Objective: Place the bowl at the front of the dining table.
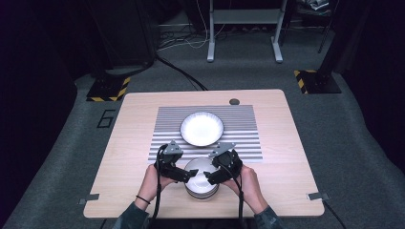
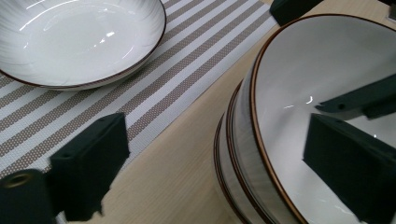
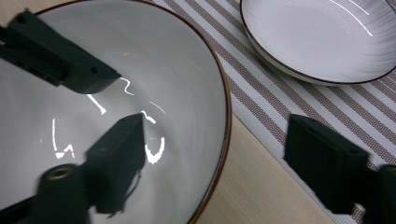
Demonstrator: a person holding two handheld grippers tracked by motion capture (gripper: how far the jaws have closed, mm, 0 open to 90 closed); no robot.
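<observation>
A stack of white bowls (image 1: 201, 190) with brown rims stands near the front edge of the wooden table (image 1: 133, 143). My left gripper (image 1: 184, 174) straddles the left rim of the top bowl (image 2: 299, 70), one jaw inside and one outside. The jaws of the left gripper (image 2: 217, 135) stand apart from the rim, so it is open. My right gripper (image 1: 213, 173) straddles the right rim of that bowl (image 3: 177, 60) the same way. In the right gripper view the gripper (image 3: 219, 133) is open, with gaps on both sides of the rim.
A single shallow white bowl (image 1: 201, 128) lies on a striped placemat (image 1: 239, 138) just beyond the stack. A round grommet (image 1: 234, 101) sits at the table's far edge. Metal clips (image 1: 89, 198) mark the front corners. Cables and a stand's legs (image 1: 210, 47) are on the floor behind.
</observation>
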